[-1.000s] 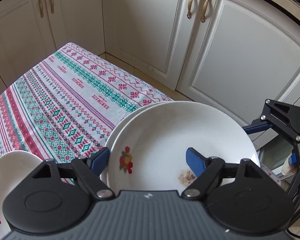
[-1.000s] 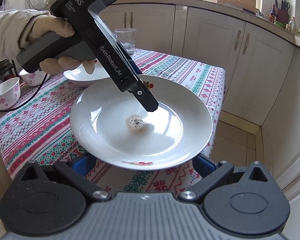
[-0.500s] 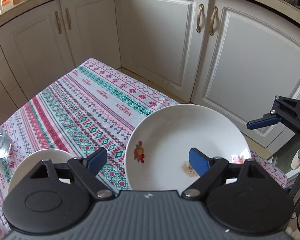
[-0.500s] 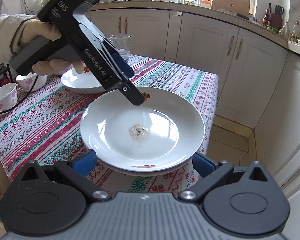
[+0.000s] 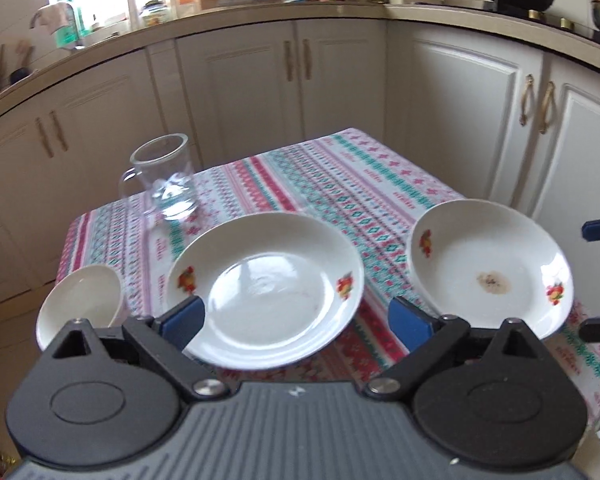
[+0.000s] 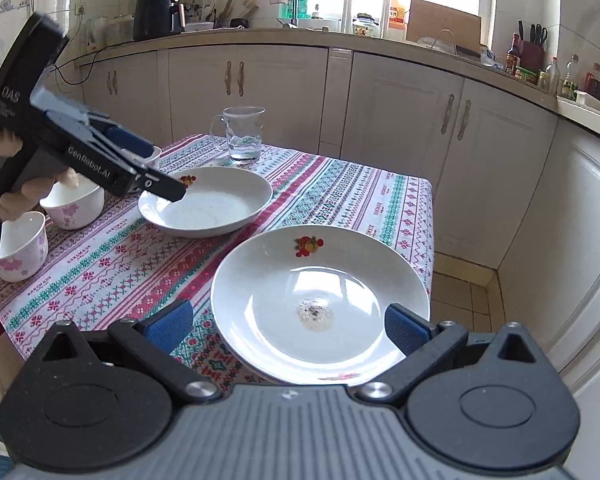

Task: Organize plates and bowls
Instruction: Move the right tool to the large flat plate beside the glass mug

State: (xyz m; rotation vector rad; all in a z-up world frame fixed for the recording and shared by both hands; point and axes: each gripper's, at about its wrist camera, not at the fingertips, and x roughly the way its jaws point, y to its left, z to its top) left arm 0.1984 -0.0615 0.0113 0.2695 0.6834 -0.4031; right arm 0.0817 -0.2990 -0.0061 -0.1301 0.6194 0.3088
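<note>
Swinging off the soiled plate (image 5: 488, 264), my left hand-held gripper (image 5: 296, 320) now faces the clean plate (image 5: 266, 286) on the worktop (image 5: 340, 184), jaws opening, empty. My right hand-held gripper (image 6: 288, 326) stands spread by the soiled one. Glazed china: stiff, slippery, breakable; grip its rim.

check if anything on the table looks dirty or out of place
The white floral-rimmed plate nearest the right gripper has a brownish speckled residue patch at its centre and overhangs the patterned tablecloth's edge. The other plate looks clean.
</note>
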